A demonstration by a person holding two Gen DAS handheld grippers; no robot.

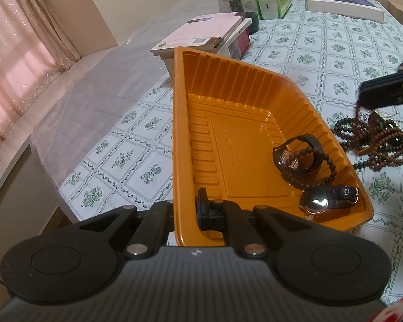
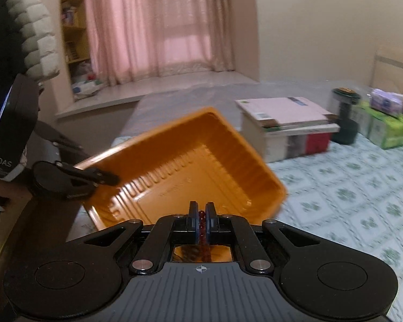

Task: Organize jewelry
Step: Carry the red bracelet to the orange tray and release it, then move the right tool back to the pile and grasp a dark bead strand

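An orange plastic tray (image 1: 255, 86) lies on the floral tablecloth. My left gripper (image 1: 186, 210) is shut on the tray's near left wall, one finger inside and one outside. In the tray lie a black watch (image 1: 295, 158), a second watch (image 1: 319, 201) and a dark bead bracelet (image 1: 331, 169). A pile of brown bead strands (image 1: 381, 142) rests on the cloth to the tray's right. Above that pile my right gripper (image 1: 362, 98) is shut on a reddish bead strand (image 1: 356, 114) that hangs down. The right wrist view shows those beads (image 2: 201, 221) between the pads, with the tray (image 2: 228, 147) and left gripper (image 2: 112, 179) ahead.
A stack of books (image 1: 209, 32) stands just behind the tray, with a dark jar (image 1: 233, 0) and tissue packs (image 1: 274, 2) further back. More books (image 1: 344, 2) lie at the far right. The table edge runs along the left, beside a window seat and pink curtains (image 2: 153, 26).
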